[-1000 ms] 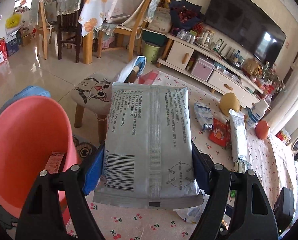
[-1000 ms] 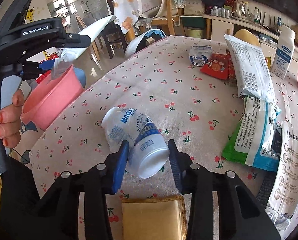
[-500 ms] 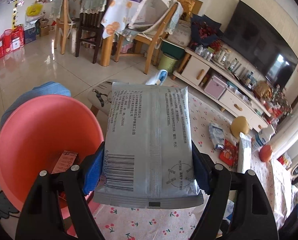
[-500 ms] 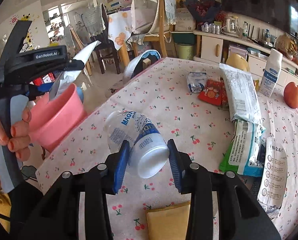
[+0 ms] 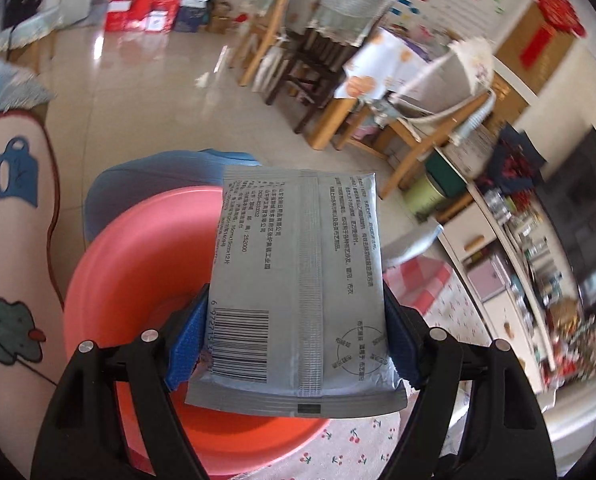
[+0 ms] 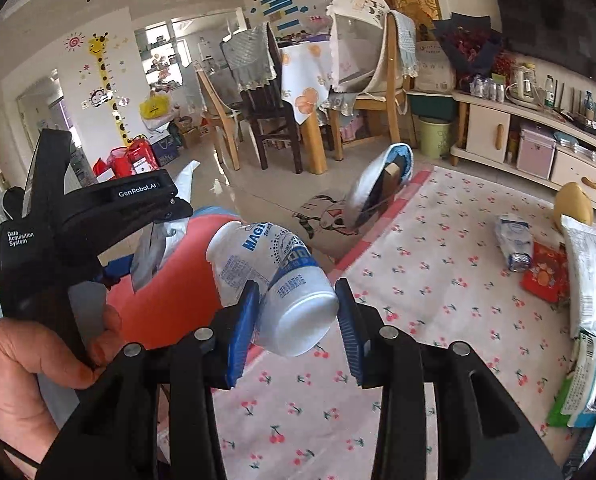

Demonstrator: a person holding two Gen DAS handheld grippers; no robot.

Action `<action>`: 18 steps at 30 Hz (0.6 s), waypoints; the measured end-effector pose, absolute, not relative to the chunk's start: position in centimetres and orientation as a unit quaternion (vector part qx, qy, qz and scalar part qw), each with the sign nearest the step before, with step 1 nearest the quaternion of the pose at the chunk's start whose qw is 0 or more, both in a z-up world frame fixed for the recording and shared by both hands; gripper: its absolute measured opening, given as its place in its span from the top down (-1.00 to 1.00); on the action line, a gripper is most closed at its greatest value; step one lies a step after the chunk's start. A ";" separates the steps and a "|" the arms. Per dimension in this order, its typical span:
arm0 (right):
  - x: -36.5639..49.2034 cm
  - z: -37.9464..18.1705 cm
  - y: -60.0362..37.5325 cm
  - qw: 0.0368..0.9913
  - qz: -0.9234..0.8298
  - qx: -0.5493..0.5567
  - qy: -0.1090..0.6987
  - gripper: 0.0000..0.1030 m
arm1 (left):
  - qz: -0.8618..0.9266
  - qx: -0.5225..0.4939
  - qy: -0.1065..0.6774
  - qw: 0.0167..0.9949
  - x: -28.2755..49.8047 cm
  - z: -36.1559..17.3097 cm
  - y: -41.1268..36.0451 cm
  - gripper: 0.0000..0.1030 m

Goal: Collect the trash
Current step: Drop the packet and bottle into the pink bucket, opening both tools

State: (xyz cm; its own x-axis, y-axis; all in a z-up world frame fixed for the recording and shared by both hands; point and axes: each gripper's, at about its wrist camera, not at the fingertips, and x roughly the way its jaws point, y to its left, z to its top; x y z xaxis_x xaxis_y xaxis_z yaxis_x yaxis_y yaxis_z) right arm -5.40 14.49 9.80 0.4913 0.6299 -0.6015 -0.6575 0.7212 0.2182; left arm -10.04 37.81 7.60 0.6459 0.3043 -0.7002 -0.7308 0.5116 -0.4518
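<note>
Both tongs (image 5: pixel 294 344) (image 6: pixel 298 332) tilted over basin (image 5: pixel 130 272)

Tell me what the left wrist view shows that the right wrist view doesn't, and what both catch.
Only the left wrist view: the printed back of the silver packet with its barcode, clamped between the left gripper's blue pads over the pink basin.

Only the right wrist view: the white bottle held in the right gripper, the cherry-print tablecloth with packets left on it, and the hand on the left gripper's handle.

Both: the pink basin, the silver packet, the dining chairs.
</note>
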 end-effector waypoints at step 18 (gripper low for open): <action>-5.3 6.2 20.2 0.839 0.398 -0.020 0.370 -0.37 | 0.366 -0.366 0.262 0.815 -11.2 7.8 41.3 -0.66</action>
State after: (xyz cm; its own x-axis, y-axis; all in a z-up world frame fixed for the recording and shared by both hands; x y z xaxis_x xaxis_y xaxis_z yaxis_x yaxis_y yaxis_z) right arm -5.31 20.16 6.17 0.4095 0.6527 -0.6374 -0.6826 0.6828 0.2606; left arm -11.17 41.26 7.78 0.5956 0.4047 -0.6939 -0.7874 0.4651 -0.4047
